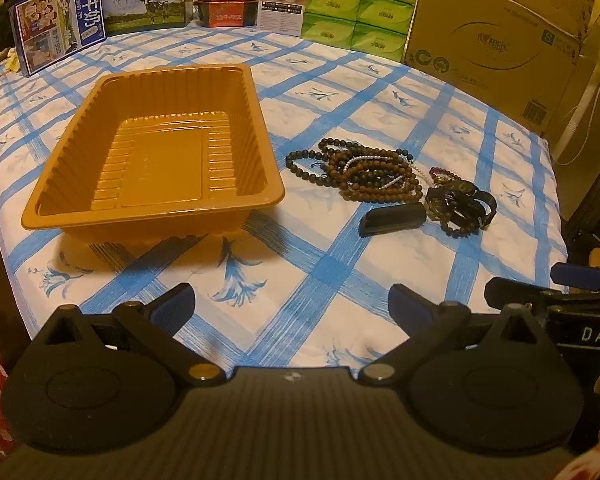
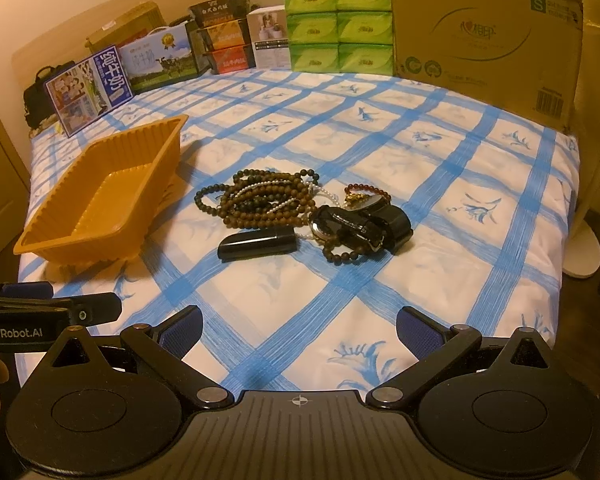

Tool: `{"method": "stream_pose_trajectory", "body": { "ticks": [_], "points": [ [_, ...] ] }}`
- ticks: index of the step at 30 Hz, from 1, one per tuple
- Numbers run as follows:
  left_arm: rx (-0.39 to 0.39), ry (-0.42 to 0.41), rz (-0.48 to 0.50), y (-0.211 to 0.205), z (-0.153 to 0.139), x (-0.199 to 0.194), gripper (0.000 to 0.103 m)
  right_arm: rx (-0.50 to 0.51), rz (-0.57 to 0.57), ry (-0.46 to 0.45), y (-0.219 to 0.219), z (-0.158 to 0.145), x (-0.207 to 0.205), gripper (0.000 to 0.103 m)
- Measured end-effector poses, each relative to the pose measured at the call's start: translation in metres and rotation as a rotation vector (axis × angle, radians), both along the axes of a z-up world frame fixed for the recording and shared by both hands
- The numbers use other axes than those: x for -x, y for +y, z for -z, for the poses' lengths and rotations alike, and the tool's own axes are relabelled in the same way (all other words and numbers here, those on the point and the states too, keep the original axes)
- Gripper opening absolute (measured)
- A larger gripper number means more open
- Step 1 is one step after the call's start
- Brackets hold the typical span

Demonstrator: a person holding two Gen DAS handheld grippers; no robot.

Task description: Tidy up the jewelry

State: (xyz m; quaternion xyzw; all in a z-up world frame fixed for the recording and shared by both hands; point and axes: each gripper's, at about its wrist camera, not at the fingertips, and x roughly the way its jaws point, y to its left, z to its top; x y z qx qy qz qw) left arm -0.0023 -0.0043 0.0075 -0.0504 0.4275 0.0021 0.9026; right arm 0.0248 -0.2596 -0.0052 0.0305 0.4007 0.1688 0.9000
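blue-checked bedsheet (image 2: 340, 152), boxes (image 2: 488, 36) behind; both hand-held grippers (image 1: 292, 308) (image 2: 298, 330) wide open, empty

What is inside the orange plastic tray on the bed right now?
Nothing: the orange tray shows only its ribbed bare floor. The bead necklaces lie outside, beside it on the bedspread. Whatever lies beneath the tray is hidden.
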Motion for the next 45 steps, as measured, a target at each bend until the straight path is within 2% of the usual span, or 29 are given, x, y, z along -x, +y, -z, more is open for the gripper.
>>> {"method": "stream_pose_trajectory", "body": {
  "ticks": [45],
  "points": [
    [0.007, 0.001, 0.002, -0.0003, 0.0005, 0.0007, 0.102, 0.004, 0.002, 0.007, 0.0005, 0.0030, -0.0006, 0.102]
  ]
}}
